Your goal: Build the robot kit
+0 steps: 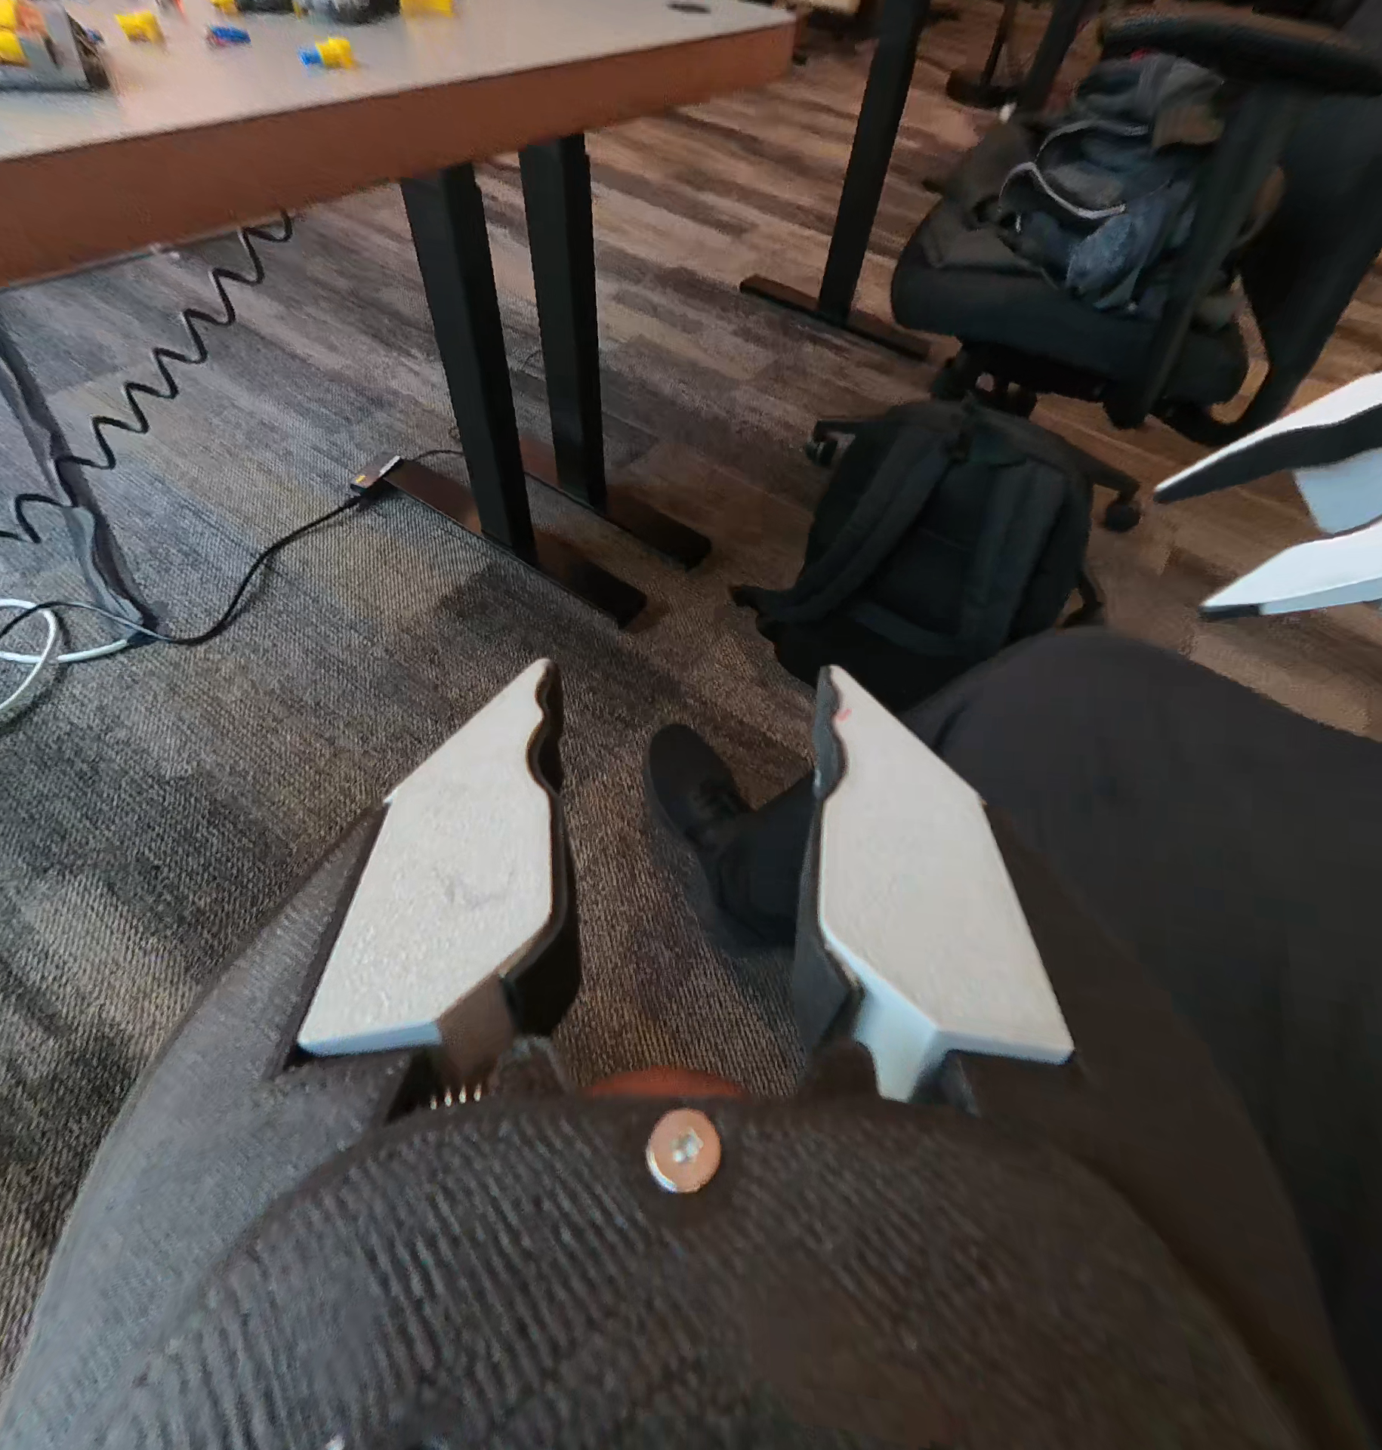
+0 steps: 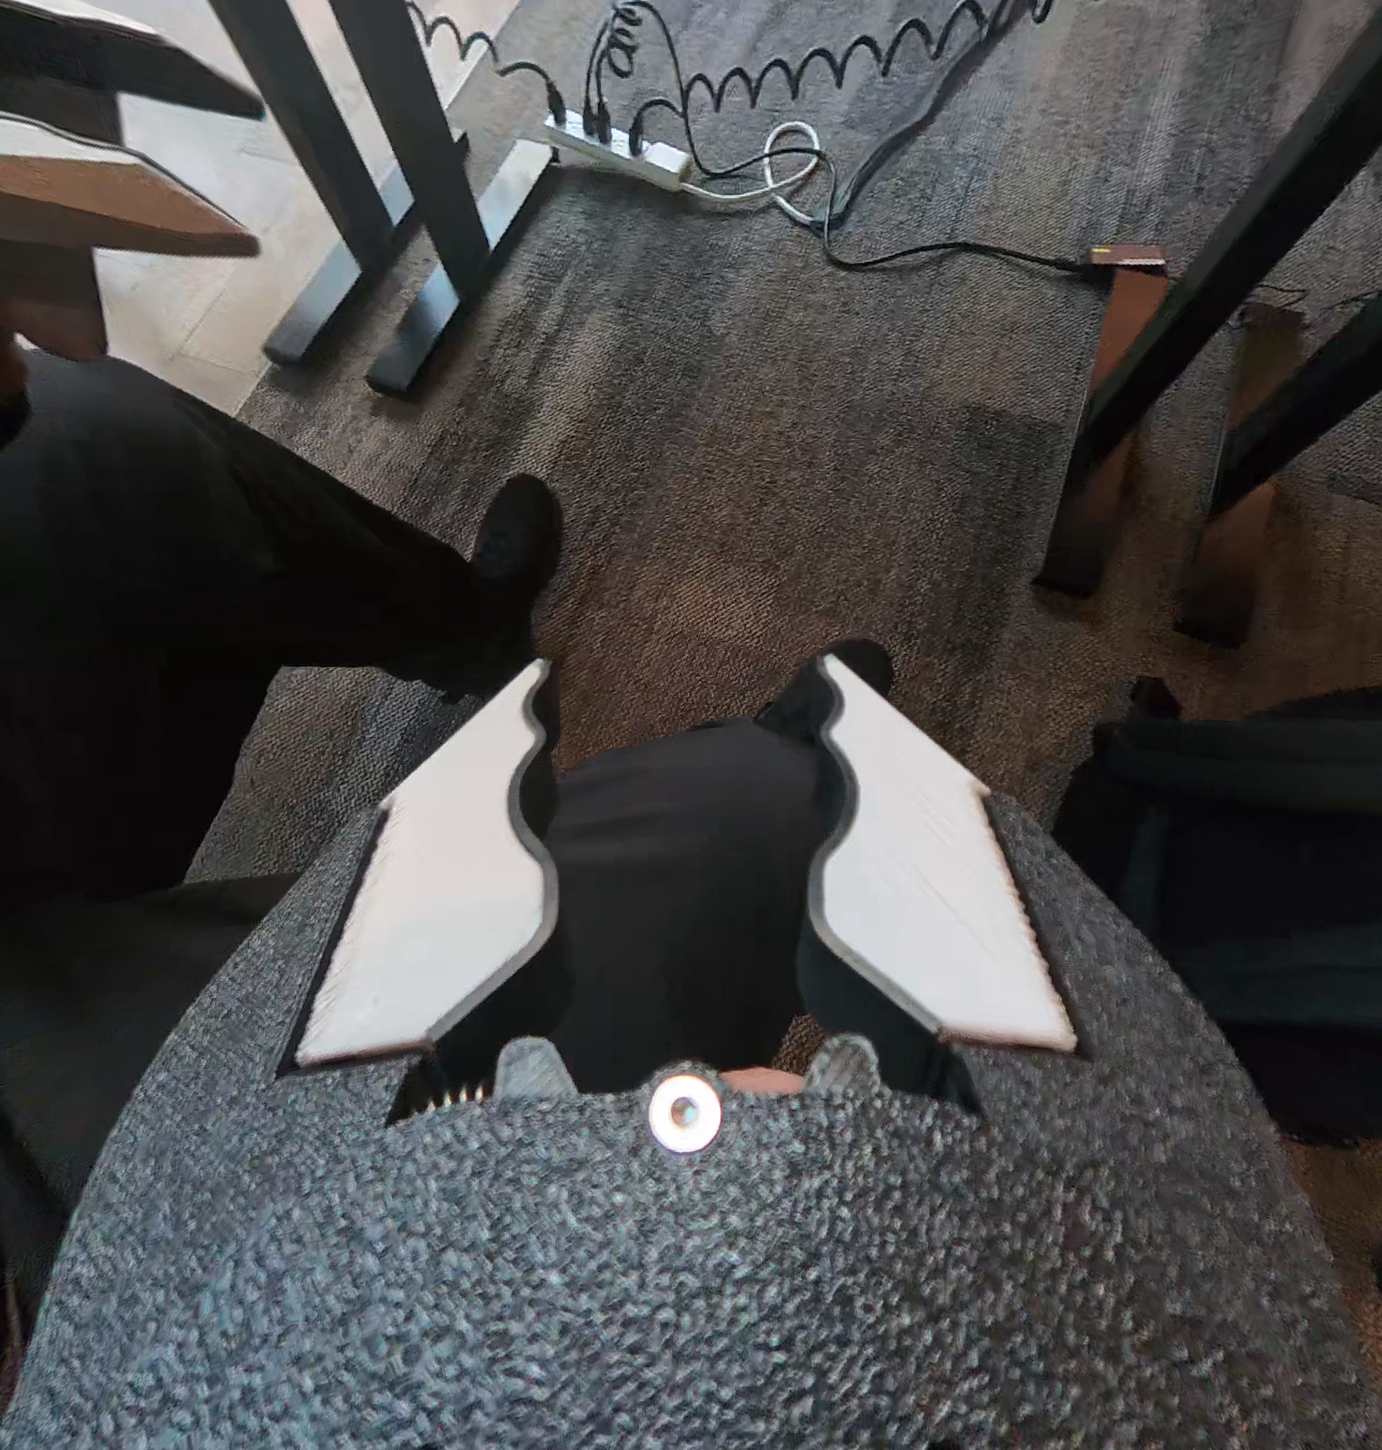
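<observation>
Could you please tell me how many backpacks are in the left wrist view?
1. A black backpack stands upright on the carpet, just in front of the office chair piled with clothes. Others could be hidden behind the chair or the desk legs.

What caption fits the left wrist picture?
Open left hand-held gripper above carpet, near a black backpack.

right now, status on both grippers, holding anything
Left gripper open, empty, above carpet and a shoe. Right gripper open, empty, over a dark trouser leg. Backpack beyond the left gripper, untouched.
</observation>
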